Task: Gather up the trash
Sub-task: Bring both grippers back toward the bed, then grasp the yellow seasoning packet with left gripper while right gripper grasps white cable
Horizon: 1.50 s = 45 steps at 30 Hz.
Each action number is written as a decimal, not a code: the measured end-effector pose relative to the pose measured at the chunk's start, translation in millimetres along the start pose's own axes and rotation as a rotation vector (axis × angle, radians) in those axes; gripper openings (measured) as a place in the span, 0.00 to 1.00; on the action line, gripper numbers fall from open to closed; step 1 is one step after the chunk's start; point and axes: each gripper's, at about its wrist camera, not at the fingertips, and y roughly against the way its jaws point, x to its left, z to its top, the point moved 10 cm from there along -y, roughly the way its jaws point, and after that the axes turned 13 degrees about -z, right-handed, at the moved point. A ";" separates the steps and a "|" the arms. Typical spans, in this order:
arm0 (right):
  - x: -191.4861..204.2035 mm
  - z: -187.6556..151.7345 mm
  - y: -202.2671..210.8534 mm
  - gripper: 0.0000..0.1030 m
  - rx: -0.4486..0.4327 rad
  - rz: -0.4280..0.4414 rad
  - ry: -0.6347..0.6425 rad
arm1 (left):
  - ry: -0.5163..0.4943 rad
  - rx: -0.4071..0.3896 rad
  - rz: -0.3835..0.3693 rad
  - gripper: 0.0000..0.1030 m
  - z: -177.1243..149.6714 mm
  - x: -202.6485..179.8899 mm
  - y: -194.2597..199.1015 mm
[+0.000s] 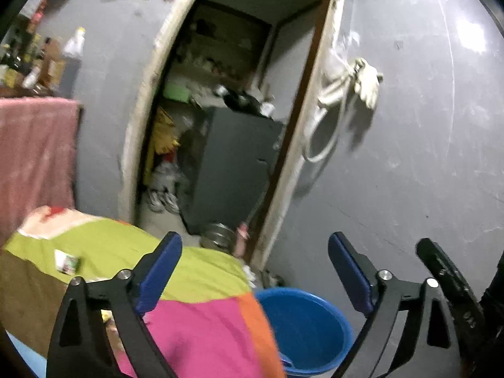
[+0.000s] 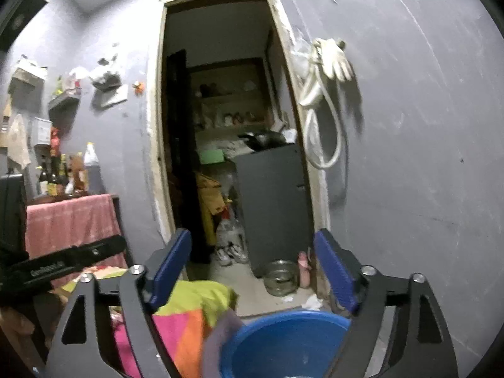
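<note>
Doorway (image 2: 226, 126) ahead open; blue tub (image 2: 283, 343), bedding (image 1: 201, 324) block below.

Blue tub (image 1: 307, 324) and steel bowl (image 2: 280, 277) on floor (image 2: 239, 280)

blue tub (image 1: 302, 330) below and ahead of the left tool: bottom cut by frame edge, near side hidden behind the bright blanket (image 1: 201, 330). small packet (image 1: 66, 261) on blanket left of the tool, print too blurred to read. bottles (image 2: 63, 170) far left of the right tool, labels unreadable. tub's contents (image 2: 302, 359) smeared, cannot tell. room past the doorway (image 2: 226, 119) dark, shelf items indistinct.
</note>
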 end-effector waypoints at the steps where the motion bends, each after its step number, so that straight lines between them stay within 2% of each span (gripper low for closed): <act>1: 7.1 3.0 3.7 0.91 -0.010 0.009 0.000 | -0.010 -0.008 0.015 0.97 2.9 6.2 10.3; 2: 12.0 4.9 6.5 0.97 -0.018 0.014 0.001 | -0.016 -0.009 0.033 0.99 4.9 11.9 18.5; 3: 20.1 8.2 10.7 1.00 -0.030 0.021 0.003 | -0.022 -0.011 0.052 0.99 6.4 18.6 27.9; 11: 76.0 12.9 31.4 1.00 -0.059 0.115 0.020 | -0.010 -0.035 0.187 0.99 -0.6 75.2 98.1; 19: 139.6 -21.3 29.9 1.00 -0.013 0.203 0.096 | -0.015 0.017 0.299 0.99 -28.3 129.0 138.9; 24: 165.4 -51.4 17.4 1.00 0.053 0.236 0.138 | 0.018 0.097 0.319 0.99 -53.1 157.7 141.3; 33: 186.8 -97.7 -23.8 1.00 0.226 0.290 0.172 | 0.078 0.247 0.287 0.98 -90.2 180.7 114.2; 34: 191.6 -104.0 -29.1 0.98 0.254 0.313 0.180 | 0.080 0.255 0.283 0.98 -91.7 181.8 111.4; 36: 199.0 -115.3 -36.3 0.79 0.295 0.335 0.206 | 0.091 0.270 0.270 0.98 -94.9 183.3 103.7; 39: 209.5 -132.2 -45.7 0.71 0.352 0.366 0.240 | 0.116 0.289 0.244 0.95 -97.5 187.5 91.4; 40: 212.1 -137.5 -48.3 0.70 0.373 0.377 0.244 | 0.119 0.296 0.237 0.92 -97.7 189.1 87.8; 42: 215.6 -147.4 -51.9 0.60 0.405 0.394 0.252 | 0.126 0.321 0.223 0.85 -101.9 191.1 78.4; 44: 220.1 -156.9 -55.8 0.55 0.440 0.408 0.268 | 0.149 0.345 0.203 0.72 -106.3 193.6 69.4; 45: 222.8 -162.8 -57.4 0.54 0.462 0.420 0.277 | 0.162 0.353 0.195 0.70 -107.8 194.6 65.9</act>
